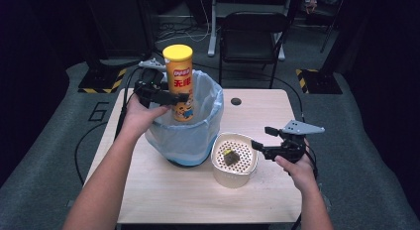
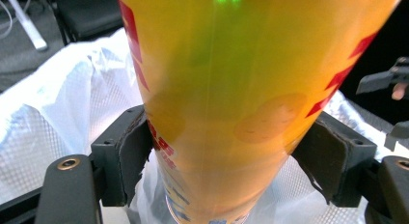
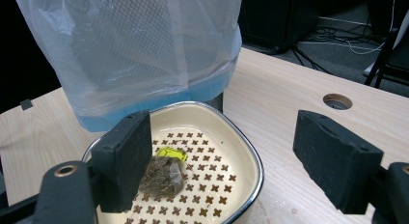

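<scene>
A tall yellow-orange chip can [image 1: 180, 84] with a yellow lid stands upright over the bin lined with a pale bag [image 1: 190, 126]. My left gripper [image 1: 171, 97] is shut on the chip can [image 2: 226, 103], its jaws pressing both sides above the bag [image 2: 72, 108]. My right gripper [image 1: 262, 138] is open beside the right rim of a cream perforated basket [image 1: 247, 170]. A used tea bag [image 1: 231, 156] lies in that basket. In the right gripper view, the tea bag [image 3: 164, 173] sits in the basket [image 3: 241, 151] ahead of my right gripper [image 3: 226, 156].
The bin's bag [image 3: 135, 50] stands just behind the basket. A round cable hole [image 1: 236, 101] is in the wooden table [image 1: 163, 195] at the back. A black chair [image 1: 250, 36] stands beyond the table's far edge. Bare tabletop lies in front of the basket.
</scene>
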### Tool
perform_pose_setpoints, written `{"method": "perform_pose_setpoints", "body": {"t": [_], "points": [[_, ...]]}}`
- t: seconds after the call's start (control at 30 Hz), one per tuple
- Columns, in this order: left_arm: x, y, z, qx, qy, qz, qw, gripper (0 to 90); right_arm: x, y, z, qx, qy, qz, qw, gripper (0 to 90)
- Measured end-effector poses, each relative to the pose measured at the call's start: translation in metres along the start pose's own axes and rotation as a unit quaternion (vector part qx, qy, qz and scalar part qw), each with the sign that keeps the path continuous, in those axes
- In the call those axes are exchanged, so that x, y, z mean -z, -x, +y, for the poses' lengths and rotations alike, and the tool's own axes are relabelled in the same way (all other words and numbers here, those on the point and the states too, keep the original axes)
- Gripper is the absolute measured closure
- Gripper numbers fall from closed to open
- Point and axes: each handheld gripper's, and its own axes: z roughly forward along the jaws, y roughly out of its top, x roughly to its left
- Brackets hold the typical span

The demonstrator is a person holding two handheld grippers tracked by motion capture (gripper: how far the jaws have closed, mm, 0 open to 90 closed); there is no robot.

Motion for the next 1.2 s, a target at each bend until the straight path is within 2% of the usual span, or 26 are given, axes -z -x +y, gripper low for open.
{"method": "perform_pose_setpoints", "body": {"t": [0.1, 0.17, 0.33, 0.4, 0.47, 0.57, 0.63, 0.87, 1.2], "points": [[-0.007, -0.001, 0.0, 0.003, -0.025, 0.003, 0.9997, 23.5, 0.0, 0.0, -0.001, -0.004, -0.002, -0.001, 1.0, 21.3], [-0.01, 0.0, 0.0, -0.004, -0.038, 0.011, 0.9992, 23.3, -0.001, 0.001, -0.001, -0.002, -0.001, 0.0, 1.0, 21.3], [0.0, 0.002, -0.001, -0.007, -0.008, 0.022, 0.9997, 13.5, -0.002, 0.002, -0.003, -0.006, -0.003, 0.001, 1.0, 21.3], [0.004, 0.002, -0.003, -0.007, -0.005, 0.017, 0.9998, 13.6, -0.003, 0.003, -0.003, -0.005, -0.005, 0.0, 1.0, 21.3], [0.009, 0.001, -0.005, -0.009, -0.004, 0.026, 0.9996, 13.9, -0.003, 0.003, -0.004, -0.006, -0.005, -0.001, 1.0, 21.3], [0.018, -0.003, -0.01, 0.0, 0.002, 0.019, 0.9998, 14.8, -0.003, 0.002, -0.003, -0.005, -0.004, -0.001, 1.0, 21.4], [0.024, -0.004, -0.012, -0.001, 0.003, 0.026, 0.9997, 15.6, -0.003, 0.001, -0.003, -0.006, -0.005, -0.002, 1.0, 21.4], [0.054, -0.008, -0.018, -0.003, 0.017, 0.03, 0.9994, 17.7, -0.001, 0.0, -0.002, -0.004, -0.005, -0.003, 1.0, 21.4], [0.093, -0.016, -0.035, 0.006, 0.04, 0.046, 0.9981, 20.8, 0.0, 0.001, -0.004, -0.005, -0.011, -0.009, 0.9999, 21.6]]}}
